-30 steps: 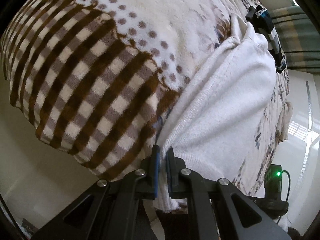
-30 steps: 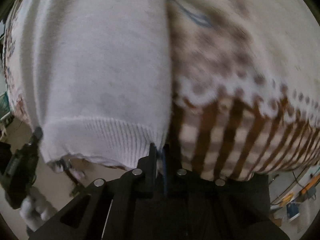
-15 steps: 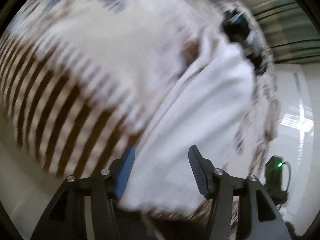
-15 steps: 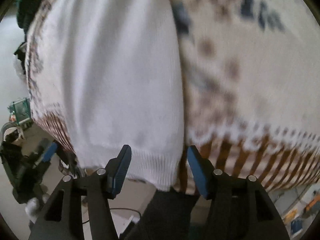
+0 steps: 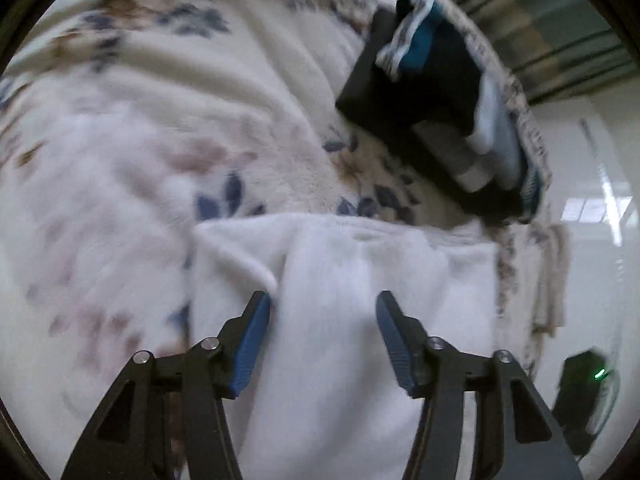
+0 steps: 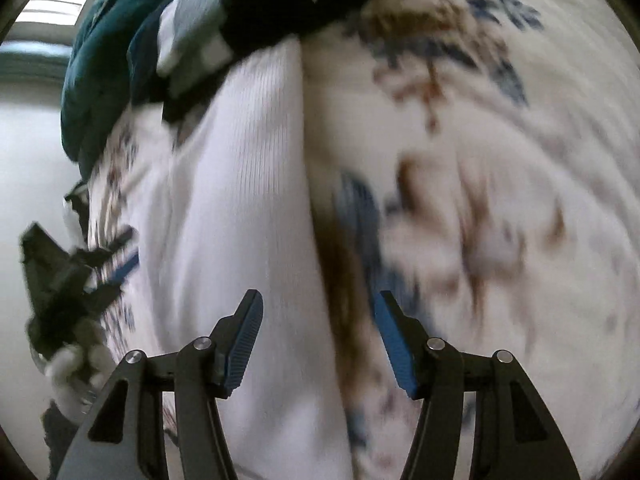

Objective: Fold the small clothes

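Left wrist: white sweater (image 5: 360,280) between parted left tongs (image 5: 324,340).

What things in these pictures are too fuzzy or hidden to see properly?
- Left wrist view: the white garment runs under the left gripper and off the bottom edge.
- Left wrist view: the dark clothes stack is blurred; separate pieces unclear.
- Right wrist view: the flowered blanket is motion-smeared.
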